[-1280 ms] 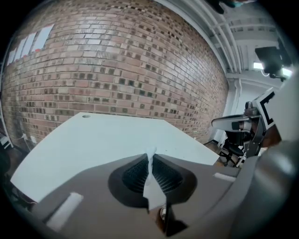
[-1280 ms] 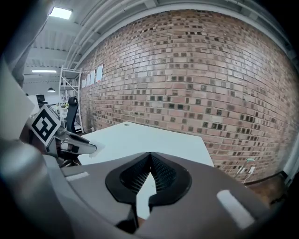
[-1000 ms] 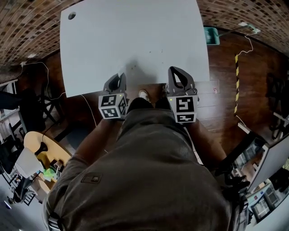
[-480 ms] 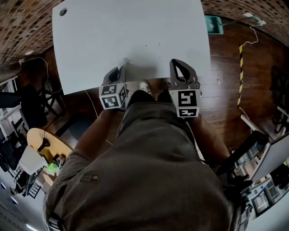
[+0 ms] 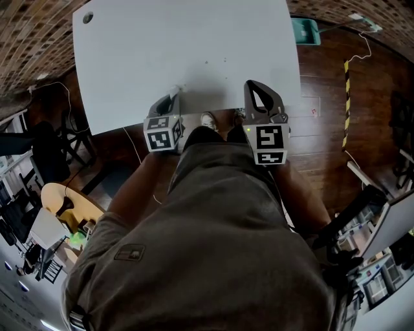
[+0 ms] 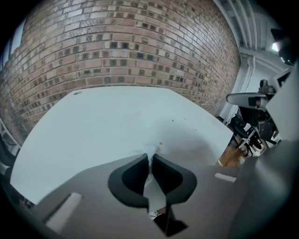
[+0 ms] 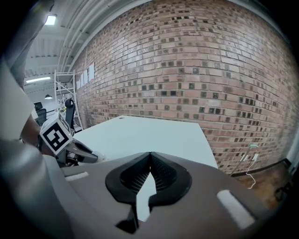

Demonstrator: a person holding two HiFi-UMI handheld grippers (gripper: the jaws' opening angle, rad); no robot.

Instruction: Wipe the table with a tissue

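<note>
The white table point(image 5: 194, 52) fills the top of the head view. At its near edge my left gripper point(image 5: 174, 96) is shut on a small white tissue point(image 5: 176, 89). In the left gripper view the tissue point(image 6: 148, 150) pokes out of the closed jaws just above the tabletop point(image 6: 93, 126), with a small speck point(image 6: 161, 144) right beyond it. My right gripper point(image 5: 252, 85) hovers at the same edge further right; its jaws meet with nothing between them point(image 7: 150, 165). The right gripper view also catches the left gripper point(image 7: 96, 157) at its left.
Two more specks point(image 6: 172, 120) lie further out on the table, and a cable hole point(image 5: 87, 17) sits at its far left corner. A teal bin point(image 5: 307, 32) and a yellow-black strip point(image 5: 346, 97) are on the wooden floor at right. Office chairs point(image 6: 247, 130) stand beyond the table's right side.
The head view has shifted a little, so the table sits slightly further left. Both grippers stay at the near edge, the left one still holding the tissue.
</note>
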